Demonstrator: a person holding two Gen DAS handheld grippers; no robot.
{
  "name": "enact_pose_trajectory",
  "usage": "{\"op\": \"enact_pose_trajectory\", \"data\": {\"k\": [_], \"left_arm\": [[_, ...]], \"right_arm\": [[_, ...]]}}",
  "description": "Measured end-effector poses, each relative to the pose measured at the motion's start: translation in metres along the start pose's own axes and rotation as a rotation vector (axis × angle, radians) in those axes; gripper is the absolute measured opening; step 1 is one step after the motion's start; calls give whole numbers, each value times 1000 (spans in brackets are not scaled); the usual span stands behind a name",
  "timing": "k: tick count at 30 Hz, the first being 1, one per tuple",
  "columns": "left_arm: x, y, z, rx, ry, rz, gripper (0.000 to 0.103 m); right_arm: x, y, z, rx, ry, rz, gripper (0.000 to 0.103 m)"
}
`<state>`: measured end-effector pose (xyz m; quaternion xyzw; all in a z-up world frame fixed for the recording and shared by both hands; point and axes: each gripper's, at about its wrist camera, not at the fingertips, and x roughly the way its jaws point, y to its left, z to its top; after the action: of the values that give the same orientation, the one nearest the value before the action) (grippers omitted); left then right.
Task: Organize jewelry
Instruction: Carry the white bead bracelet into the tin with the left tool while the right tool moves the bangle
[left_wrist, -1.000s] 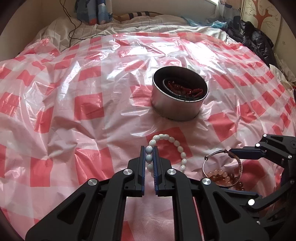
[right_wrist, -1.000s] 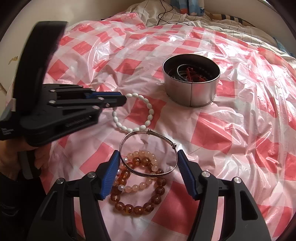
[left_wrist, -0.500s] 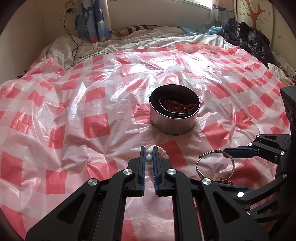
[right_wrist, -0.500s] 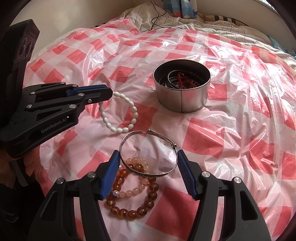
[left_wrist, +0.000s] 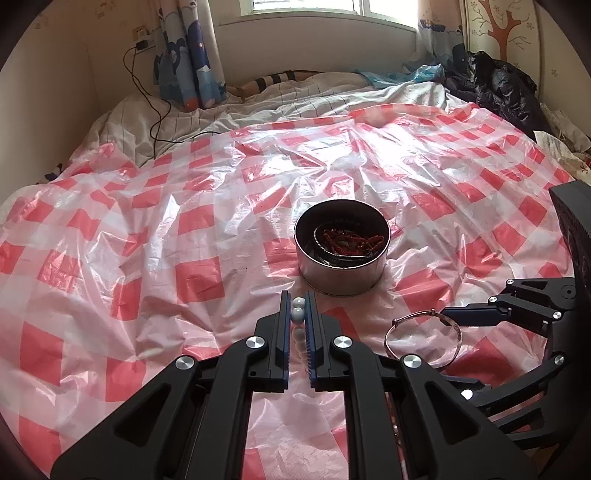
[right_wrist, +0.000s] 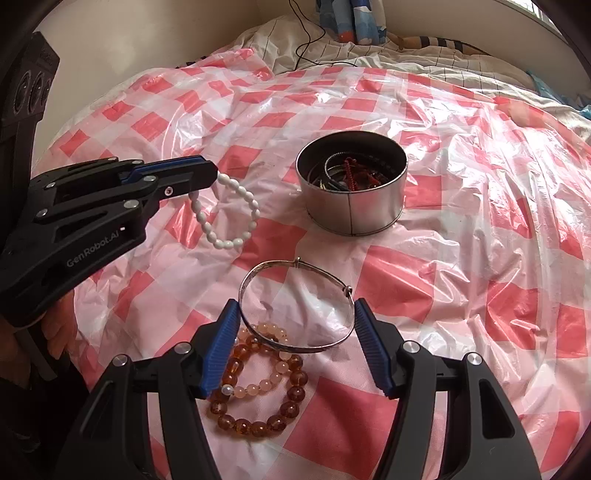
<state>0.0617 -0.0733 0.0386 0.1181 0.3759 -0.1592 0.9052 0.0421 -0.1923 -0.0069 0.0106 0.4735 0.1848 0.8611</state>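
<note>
the white bead bracelet (right_wrist: 225, 210) hung clear of the bed, clenched at its top between your left gripper's (left_wrist: 297, 314) fingers (right_wrist: 181, 172), left of centre in the right wrist view. you were mid-carry; next it needed bringing over the metal tin (right_wrist: 352, 192) at upper centre and letting go inside. your right gripper (right_wrist: 295, 328) held the silver bangle (right_wrist: 295, 306) across its width, pads against the rim, at lower centre. two amber bead bracelets (right_wrist: 258, 391) lay below it on the checked plastic sheet (right_wrist: 480, 258). nothing stood between bracelet and tin.
</note>
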Motion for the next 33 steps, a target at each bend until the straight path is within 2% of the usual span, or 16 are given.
{"op": "enact_pose_trajectory", "data": {"k": [14, 33], "left_arm": [[-18, -3, 21, -41, -96, 1, 7], [-19, -9, 38, -75, -158, 9, 7]], "right_arm": [[-16, -19, 9, 53, -67, -15, 61], [-23, -40, 14, 108, -125, -25, 61]]}}
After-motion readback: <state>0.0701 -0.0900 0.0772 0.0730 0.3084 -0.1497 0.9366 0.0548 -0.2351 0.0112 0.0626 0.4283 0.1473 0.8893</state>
